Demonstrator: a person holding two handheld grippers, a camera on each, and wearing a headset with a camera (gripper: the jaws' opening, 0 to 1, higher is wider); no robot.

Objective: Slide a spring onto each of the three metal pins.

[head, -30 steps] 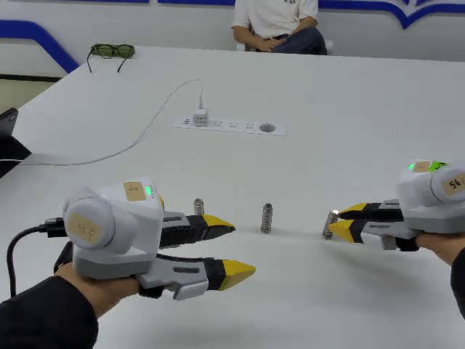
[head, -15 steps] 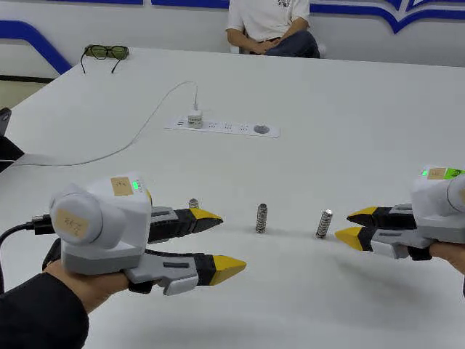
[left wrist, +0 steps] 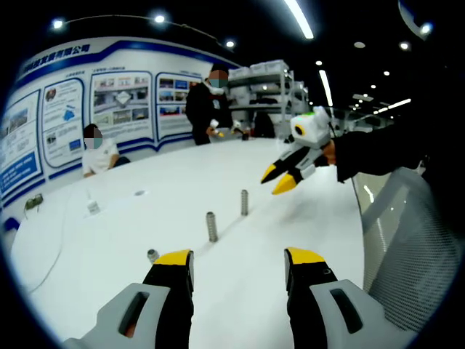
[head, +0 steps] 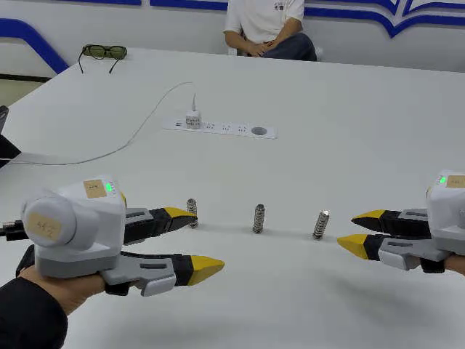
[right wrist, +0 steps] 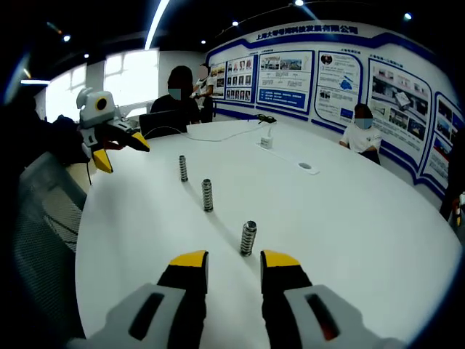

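Note:
Three upright metal pins stand in a row on the white table [head: 349, 102], and each shows spring coils around it: the left one [head: 192, 211], the middle one [head: 259, 218] and the right one [head: 320, 224]. My left gripper [head: 202, 240] is open and empty at the lower left, its upper fingertip close beside the left pin. In the left gripper view the row [left wrist: 211, 226] runs ahead of the wide-apart jaws. My right gripper [head: 349, 230] is open and empty, a short way right of the right pin [right wrist: 248, 238], which stands just beyond its jaws.
A white power strip [head: 218, 127] with a plugged-in charger [head: 192, 118] and a long cable lies beyond the pins. Dark glasses [head: 102, 51] rest at the far left corner. A person [head: 261, 22] sits at the table's far edge.
My right gripper has drawn back to the right, away from the right pin it was touching. My left gripper has shifted left and toward me.

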